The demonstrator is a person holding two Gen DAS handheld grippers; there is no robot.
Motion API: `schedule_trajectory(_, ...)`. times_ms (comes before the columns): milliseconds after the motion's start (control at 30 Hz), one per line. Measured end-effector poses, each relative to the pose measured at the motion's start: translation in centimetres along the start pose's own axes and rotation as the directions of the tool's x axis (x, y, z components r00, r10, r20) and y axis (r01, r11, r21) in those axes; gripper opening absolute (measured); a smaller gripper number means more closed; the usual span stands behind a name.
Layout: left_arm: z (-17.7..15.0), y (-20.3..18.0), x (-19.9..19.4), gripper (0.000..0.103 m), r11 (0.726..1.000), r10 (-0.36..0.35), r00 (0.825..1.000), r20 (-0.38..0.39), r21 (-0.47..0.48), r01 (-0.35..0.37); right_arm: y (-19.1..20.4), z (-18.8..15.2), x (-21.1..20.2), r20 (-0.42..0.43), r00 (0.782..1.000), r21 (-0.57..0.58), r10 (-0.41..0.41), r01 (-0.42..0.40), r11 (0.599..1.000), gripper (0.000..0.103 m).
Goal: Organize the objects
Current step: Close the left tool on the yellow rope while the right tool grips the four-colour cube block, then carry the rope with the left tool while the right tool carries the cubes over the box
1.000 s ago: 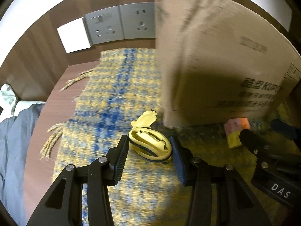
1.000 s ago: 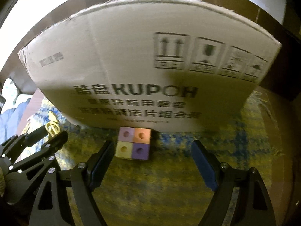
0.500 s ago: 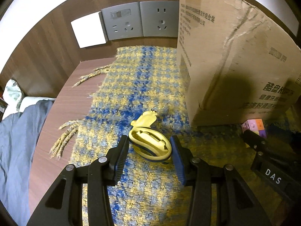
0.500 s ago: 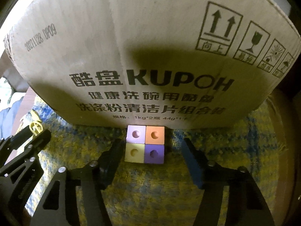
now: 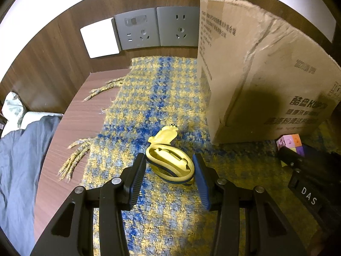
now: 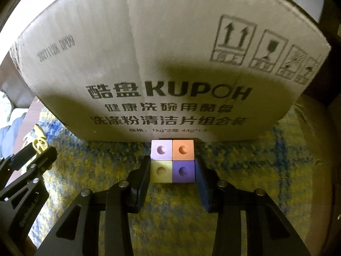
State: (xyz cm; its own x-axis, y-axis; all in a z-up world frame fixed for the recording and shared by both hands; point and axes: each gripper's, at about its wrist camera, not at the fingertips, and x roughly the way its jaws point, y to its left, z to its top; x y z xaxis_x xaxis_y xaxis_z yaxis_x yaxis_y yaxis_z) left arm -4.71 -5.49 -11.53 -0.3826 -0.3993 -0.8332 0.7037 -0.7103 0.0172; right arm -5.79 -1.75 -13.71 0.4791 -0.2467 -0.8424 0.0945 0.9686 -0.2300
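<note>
A yellow plastic clip-like thing with a dark blue band lies on the yellow-and-blue woven cloth. My left gripper is shut on it, a pad against each side. To the right, a small block of four pastel cubes sits on the cloth against the foot of a cardboard box. My right gripper is shut on the block, pads pressed to its yellow and purple sides. In the left wrist view the block shows partly behind the right gripper's black body.
The tall printed box walls off the back right. Behind the cloth stand a wood panel with grey sockets and a white plate. Bare wooden tabletop and blue bedding lie to the left.
My right gripper's jaws went from wide apart to closed on the block. The box, blurred a second ago in the left wrist view, is sharp now. The left grip is unchanged.
</note>
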Motion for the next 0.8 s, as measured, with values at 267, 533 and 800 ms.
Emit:
schedule_trajectory(267,0.7,-0.8,-2.1,0.045,1.0,-0.018,1.0,0.022,0.012,0.018,-2.0,0.9,-2.2,0.02,1.0,0.015,-0.014,0.014,1.0,0.04)
schedule_trajectory(533,2.0,-2.5,-5.2,0.045,0.998,-0.043,0.998,0.038,0.055,0.041,-3.4,2.2,-5.9,0.053,0.998,0.033,-0.023,0.021,0.999,0.04)
schedule_trajectory(800,3.4,-3.7,-8.2,0.045,0.995,-0.053,0.997,0.055,0.091,0.048,-0.9,1.2,-11.6,0.078,0.997,0.047,-0.025,0.021,0.999,0.04)
